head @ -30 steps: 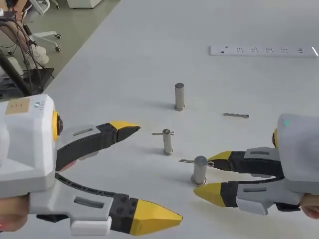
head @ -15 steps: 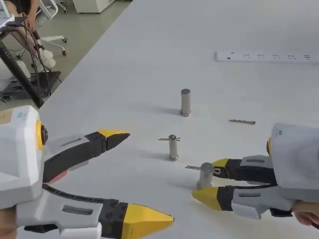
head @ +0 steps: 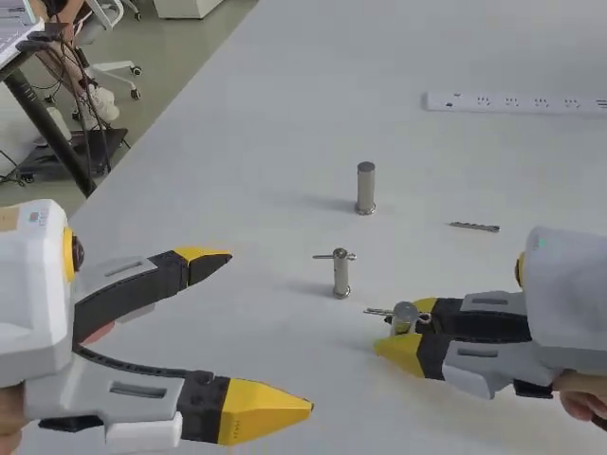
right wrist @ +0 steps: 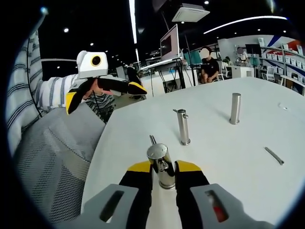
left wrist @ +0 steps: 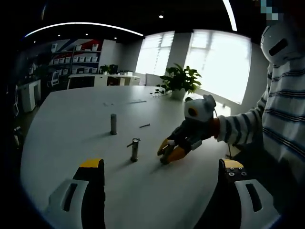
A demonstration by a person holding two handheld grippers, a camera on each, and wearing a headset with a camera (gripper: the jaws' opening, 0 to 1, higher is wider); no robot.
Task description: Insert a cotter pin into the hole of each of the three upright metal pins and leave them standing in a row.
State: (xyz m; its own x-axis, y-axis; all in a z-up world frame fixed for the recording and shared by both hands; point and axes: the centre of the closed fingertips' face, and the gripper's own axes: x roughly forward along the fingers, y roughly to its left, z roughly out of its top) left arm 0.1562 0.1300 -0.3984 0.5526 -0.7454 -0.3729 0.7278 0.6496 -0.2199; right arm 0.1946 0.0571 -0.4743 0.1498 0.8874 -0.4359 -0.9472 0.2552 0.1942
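**Two pins fitted, one bare, and the right gripper has the near one**

Over on the left, the left gripper hangs above the surface, jaws spread wide with nothing between them, well apart from the work. Moving across, the middle metal pin stands upright with the middle cotter pin poking through its hole near the top. Behind it the far metal pin stands upright too, with no cotter pin in it that I can see.

Now the action. The right gripper is clamped on the near metal pin, jaws pinching the shaft from either side. The near cotter pin sticks out of the pin's head to the left. I can't tell whether the base touches the surface. Further right, the loose cotter pin lies flat, well apart, and the power strip sits at the back.

This looks like the near pin being set down. To do it well, keep the shaft vertical and land the base flat, in line with the other two. Then ease the jaws apart evenly, so neither drags the pin over or snags the near cotter pin. That leaves the loose cotter pin and the far metal pin to finish.
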